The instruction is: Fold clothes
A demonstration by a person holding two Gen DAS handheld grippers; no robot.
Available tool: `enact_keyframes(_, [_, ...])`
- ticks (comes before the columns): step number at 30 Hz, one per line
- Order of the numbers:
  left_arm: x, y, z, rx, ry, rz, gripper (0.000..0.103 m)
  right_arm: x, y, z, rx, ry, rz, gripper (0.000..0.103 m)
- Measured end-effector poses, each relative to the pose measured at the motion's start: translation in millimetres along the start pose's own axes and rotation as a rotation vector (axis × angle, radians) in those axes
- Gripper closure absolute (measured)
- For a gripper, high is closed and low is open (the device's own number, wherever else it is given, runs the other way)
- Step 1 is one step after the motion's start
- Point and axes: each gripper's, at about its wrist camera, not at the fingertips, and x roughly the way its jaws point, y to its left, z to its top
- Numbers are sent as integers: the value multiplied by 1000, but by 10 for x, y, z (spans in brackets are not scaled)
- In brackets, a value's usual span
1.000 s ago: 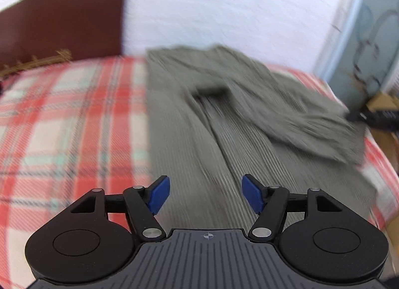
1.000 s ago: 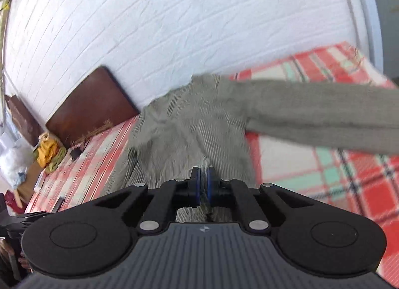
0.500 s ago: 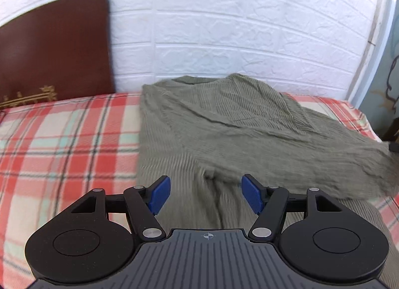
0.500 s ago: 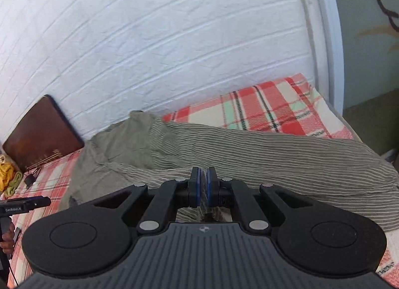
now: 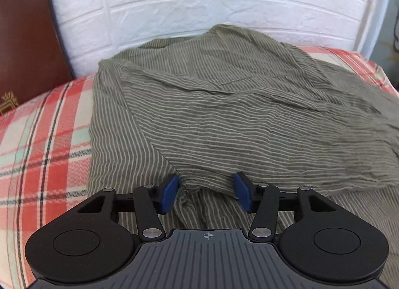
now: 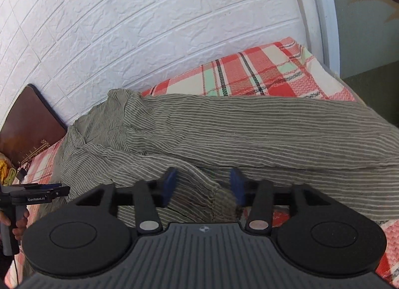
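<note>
In the left wrist view, the left gripper (image 5: 206,193) is being held low over a grey-green striped shirt (image 5: 224,119), its blue pads (image 5: 170,190) spread wide apart and closing on nothing — a gathered bunch of cloth is lying between them, but whether it is touching either pad cannot be told. The shirt is being shown spread across a red checked blanket (image 5: 42,134), its far edge lying against a white brick wall (image 5: 199,7), with a broad layer folded diagonally across the body. A dark brown headboard (image 5: 25,39) is being shown at the far left. In the right wrist view, the right gripper (image 6: 202,185) is likewise being held wide open just above the shirt (image 6: 249,134), nothing being gripped — its pads (image 6: 236,186) are blurred. A long sleeve is being seen stretched rightward across the blanket (image 6: 259,74), its end running out of view. The left gripper (image 6: 41,193) is being seen at the left edge, held by a hand (image 6: 17,224) on its grip, beside the near edge of the shirt.
</note>
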Motion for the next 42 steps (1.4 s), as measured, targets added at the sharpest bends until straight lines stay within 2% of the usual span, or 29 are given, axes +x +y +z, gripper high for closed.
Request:
enact_keyframes(1, [29, -4, -10, 5, 8, -2, 38, 1, 4, -7, -12, 3, -8, 47])
enact_keyframes(8, [-277, 212, 319, -50, -94, 18, 33, 63, -72, -118, -31, 13, -11, 44])
enact_keyframes(10, [-183, 215, 463, -61, -78, 44, 33, 68, -65, -110, -25, 29, 14, 71])
enact_keyframes(11, [-123, 235, 529, -77, -68, 50, 33, 58, -70, -99, -11, 37, 29, 97])
enact_keyframes(13, [-2, 305, 656, -118, -50, 52, 34, -11, -90, -68, 32, 41, 61, 97])
enact_keyframes(18, [329, 513, 913, -228, -12, -25, 34, -368, -40, 51, 104, -18, 170, 97])
enact_keyframes(22, [573, 568, 995, -288, 10, -9, 34, -550, 133, 114, 55, -36, 202, 97])
enact_keyframes(29, [781, 483, 979, -202, 12, 59, 30, -497, 298, 94, 31, -2, 218, 97])
enact_keyframes(32, [640, 529, 1018, -213, 21, 31, 30, -524, 408, 105, 29, 1, 252, 97])
enact_keyframes(37, [74, 745, 1107, -239, -59, 33, 29, -714, 809, 154, -40, -19, 349, 97])
enact_keyframes(42, [-454, 781, 962, -164, -64, 64, 26, -917, 1422, 124, -136, -6, 493, 97])
